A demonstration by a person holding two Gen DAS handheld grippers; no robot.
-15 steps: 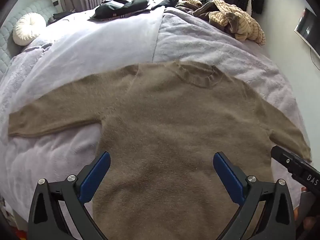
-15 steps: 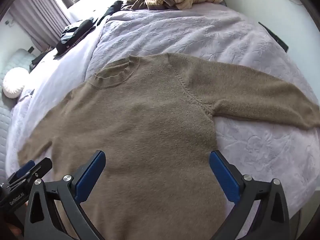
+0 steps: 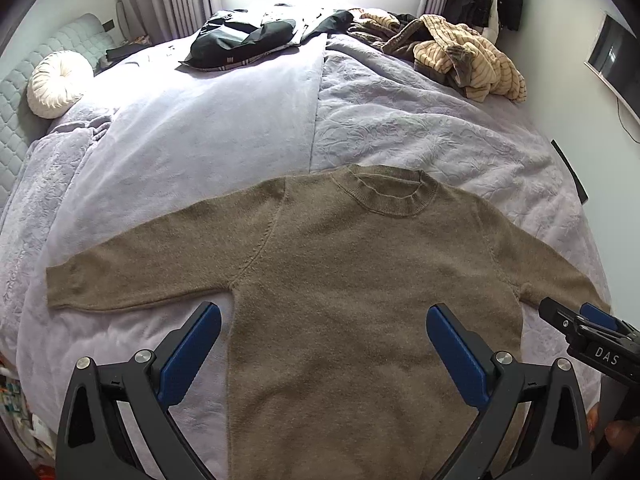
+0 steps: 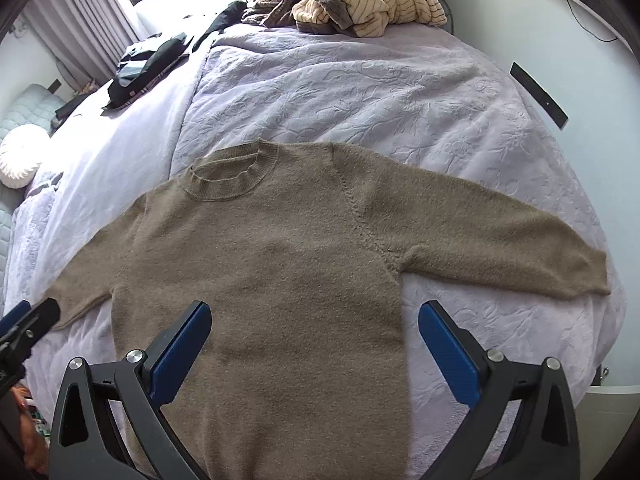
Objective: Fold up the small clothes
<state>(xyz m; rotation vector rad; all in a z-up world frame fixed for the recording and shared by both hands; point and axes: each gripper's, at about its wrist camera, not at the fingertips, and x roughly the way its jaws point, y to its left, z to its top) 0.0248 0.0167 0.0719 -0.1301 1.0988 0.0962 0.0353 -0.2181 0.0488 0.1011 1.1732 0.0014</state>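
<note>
Sweater [image 3: 360,300] in brown knit lies flat on the lilac bed cover [image 3: 420,132], sleeves spread, below the left gripper [image 3: 324,344] and right gripper [image 4: 316,340], whose blue pads [image 3: 188,356] stand wide apart and hold nothing. Beyond, a striped garment heap [image 3: 472,60] and dark clothes [image 3: 244,40] lie near the window.

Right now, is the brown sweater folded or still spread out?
Spread out. The sweater lies flat on the bed, both sleeves stretched sideways, collar showing, no fold anywhere.
</note>
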